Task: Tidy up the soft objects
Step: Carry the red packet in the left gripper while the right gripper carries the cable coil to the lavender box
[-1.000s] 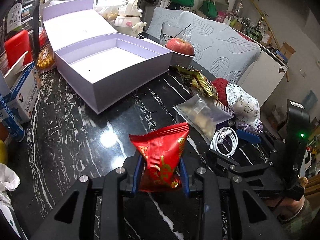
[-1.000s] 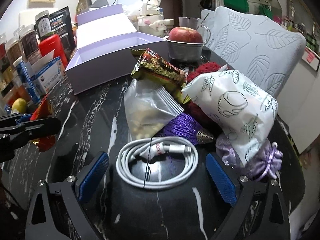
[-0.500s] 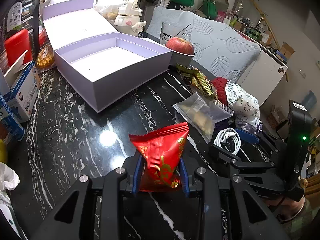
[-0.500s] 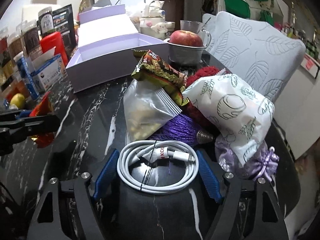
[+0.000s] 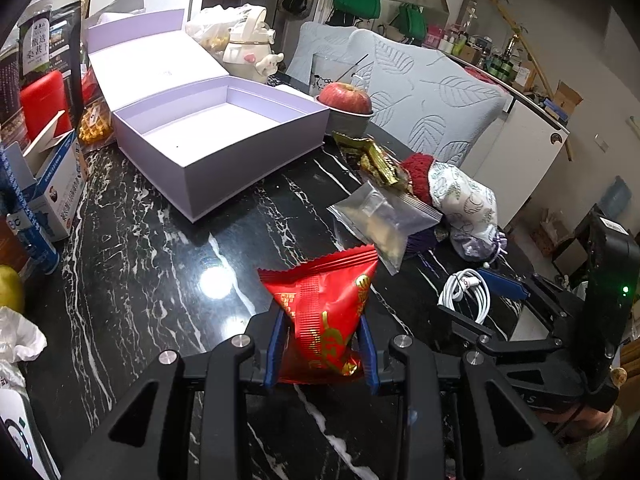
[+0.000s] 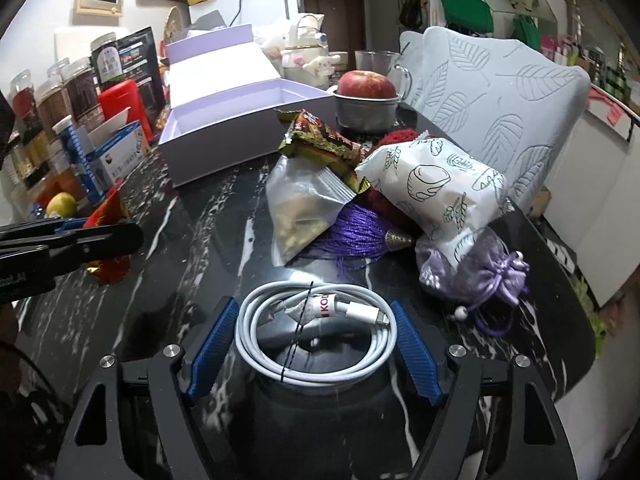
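Marble tabletop (image 5: pixel 132 264); left jaws clamp red packet (image 5: pixel 324 312); right jaws grip cable (image 6: pixel 316 336).

Cluttered black marble table (image 5: pixel 132 264)

Red knit item (image 6: pixel 394 136) mostly hidden beneath printed pouch (image 6: pixel 436 192).

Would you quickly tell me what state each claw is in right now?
Left claw: shut on the red snack packet.
Right claw: its jaws have just been closing around the coiled white cable, pads at its sides; a firm grip cannot be told.
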